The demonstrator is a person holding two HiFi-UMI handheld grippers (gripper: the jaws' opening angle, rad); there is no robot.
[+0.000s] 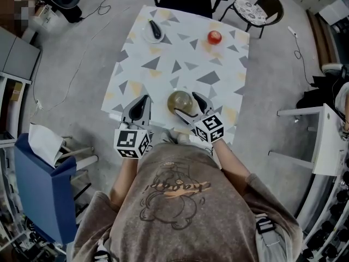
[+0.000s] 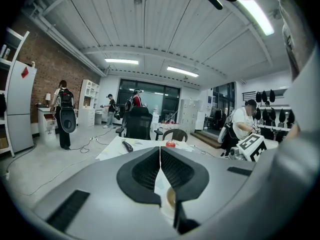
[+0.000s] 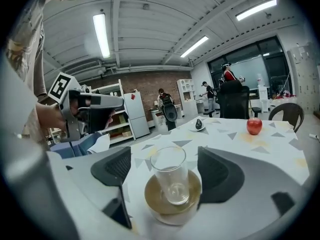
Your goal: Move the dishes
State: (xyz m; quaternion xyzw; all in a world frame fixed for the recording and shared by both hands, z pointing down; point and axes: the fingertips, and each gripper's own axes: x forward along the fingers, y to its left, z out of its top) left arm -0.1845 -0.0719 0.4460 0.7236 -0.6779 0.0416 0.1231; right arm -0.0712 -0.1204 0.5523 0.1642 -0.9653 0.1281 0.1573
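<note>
Head view: near the front edge of the counter (image 1: 180, 64), a brown saucer (image 1: 170, 105) bearing a clear glass (image 1: 181, 100), flanked by the right hand-held gripper (image 1: 193, 108), released and wide; just beside it to the left, the left hand-held gripper (image 1: 142, 103), clenched on nothing. Risk here: pushing the saucer toward that near edge with a low jaw and spilling both pieces off. Counted: one saucer, one glass, one red apple (image 1: 214, 37), one small white plate (image 1: 147, 36) with one dark object (image 1: 155, 29) far across the counter, two hand-held grippers. Left gripper view: jaws pressed together and empty, aimed past the saucer, so no steadying help if the stack slides. Counted: one apple, one dark object, a sliver of one saucer below the jaws. Right gripper view: jaws spread on either side of the saucer and glass, pads touching neither. Likely trouble: closing high and catching only the glass, leaving the saucer behind; or pinching the saucer rim unevenly, tilting it and toppling the loose, upright glass. Counted: one glass, one saucer, one apple, one plate.
</note>
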